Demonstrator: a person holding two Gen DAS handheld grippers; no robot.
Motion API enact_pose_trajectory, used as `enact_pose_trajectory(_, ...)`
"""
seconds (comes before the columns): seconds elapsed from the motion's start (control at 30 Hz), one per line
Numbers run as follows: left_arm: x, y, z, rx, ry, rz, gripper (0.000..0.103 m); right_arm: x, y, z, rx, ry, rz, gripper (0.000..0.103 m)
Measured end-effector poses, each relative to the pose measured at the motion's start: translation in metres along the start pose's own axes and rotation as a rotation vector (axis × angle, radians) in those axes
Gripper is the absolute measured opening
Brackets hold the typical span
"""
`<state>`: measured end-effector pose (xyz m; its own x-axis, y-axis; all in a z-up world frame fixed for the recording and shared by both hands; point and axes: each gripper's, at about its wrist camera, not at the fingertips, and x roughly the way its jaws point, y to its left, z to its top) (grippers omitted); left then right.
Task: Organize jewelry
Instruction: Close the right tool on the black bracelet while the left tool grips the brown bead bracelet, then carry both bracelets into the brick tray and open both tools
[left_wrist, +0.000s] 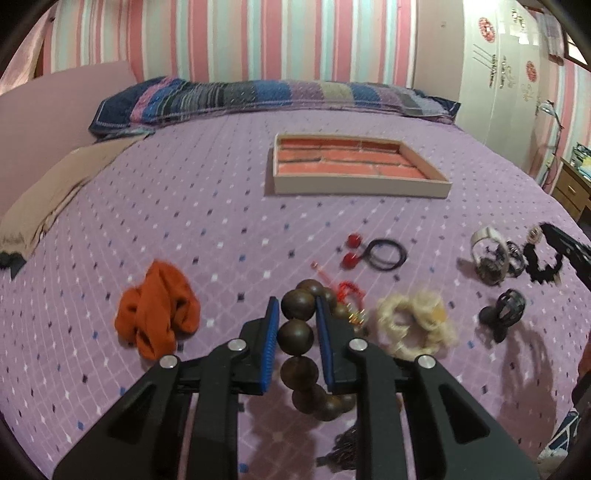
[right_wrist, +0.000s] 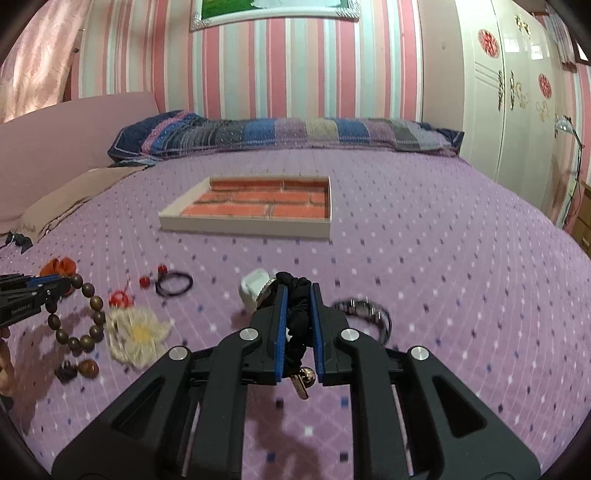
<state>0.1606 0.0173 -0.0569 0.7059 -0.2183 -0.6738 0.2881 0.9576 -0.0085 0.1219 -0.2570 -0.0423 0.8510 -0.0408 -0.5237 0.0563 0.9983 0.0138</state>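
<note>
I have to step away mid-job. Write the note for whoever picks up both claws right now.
Left claw: clamped on the wooden bead bracelet, which hangs from it.
Right claw: shut on the black scrunchie.
Tray: far side of the bed, nothing visible in it.
On the bedspread: orange cloth, black hair tie with red balls, cream flower, watch, white piece.
Done: two pickups. Left: place both in the tray, then the rest.

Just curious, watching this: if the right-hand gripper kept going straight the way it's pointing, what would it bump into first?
Probably the white watch, lying just beyond the right gripper, which is shut on a black scrunchie. Past that there is bare purple bedspread. Depth is hard to judge here.
</note>
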Motion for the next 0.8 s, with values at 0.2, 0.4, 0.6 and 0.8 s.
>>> enact_pose_trajectory(0.2, -0.001, -0.009, 0.031, 0.037, -0.035, 0.001, 0.02, 0.013, 0.007, 0.034, -0.028, -0.031, 0.011, 0.013)
enact_pose_trajectory(0.4, 0.015, -0.013, 0.076, 0.051, -0.051, -0.015, 0.02, 0.046, 0.01, 0.071, -0.024, -0.022, 0.028, 0.013)
enact_pose_trajectory(0.6, 0.043, -0.023, 0.132, 0.068, -0.065, -0.024, 0.02, 0.093, 0.013, 0.11, -0.032, 0.003, 0.028, 0.013)
enact_pose_trajectory(0.8, 0.084, -0.035, 0.19, 0.082, -0.062, -0.026, 0.02, 0.152, 0.009, 0.154, -0.024, 0.041, 0.023, 0.013)
